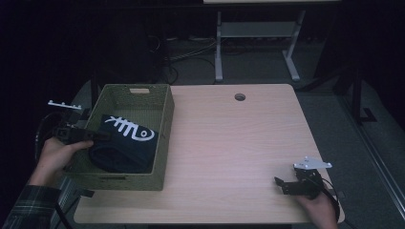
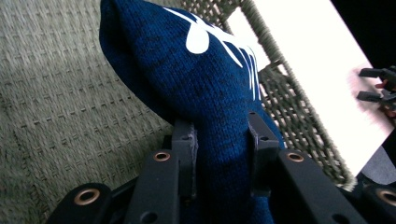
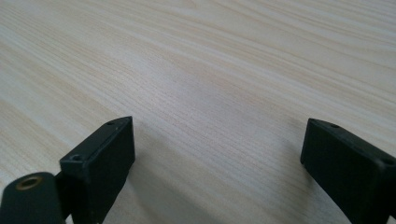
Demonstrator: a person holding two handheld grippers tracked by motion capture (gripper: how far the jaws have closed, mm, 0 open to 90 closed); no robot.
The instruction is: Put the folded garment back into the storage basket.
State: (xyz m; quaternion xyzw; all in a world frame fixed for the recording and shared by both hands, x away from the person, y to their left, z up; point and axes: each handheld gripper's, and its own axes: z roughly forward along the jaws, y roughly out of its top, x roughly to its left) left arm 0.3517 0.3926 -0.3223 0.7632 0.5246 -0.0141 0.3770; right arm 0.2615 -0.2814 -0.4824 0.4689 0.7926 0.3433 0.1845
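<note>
Spanning most of the high view, the wooden desk carries a woven green basket at its left edge. Inside the basket lies a folded navy sweater with a white fishbone print. The left tool reaches in over the basket's left wall, its jaws clamped on a fold of the sweater. The right tool rests near the desk's front right corner, jaws spread wide with nothing between them.

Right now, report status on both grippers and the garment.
Left gripper clamped on navy knit garment, inside woven basket. Right gripper open, empty, over wooden table. Nothing obstructing.
</note>
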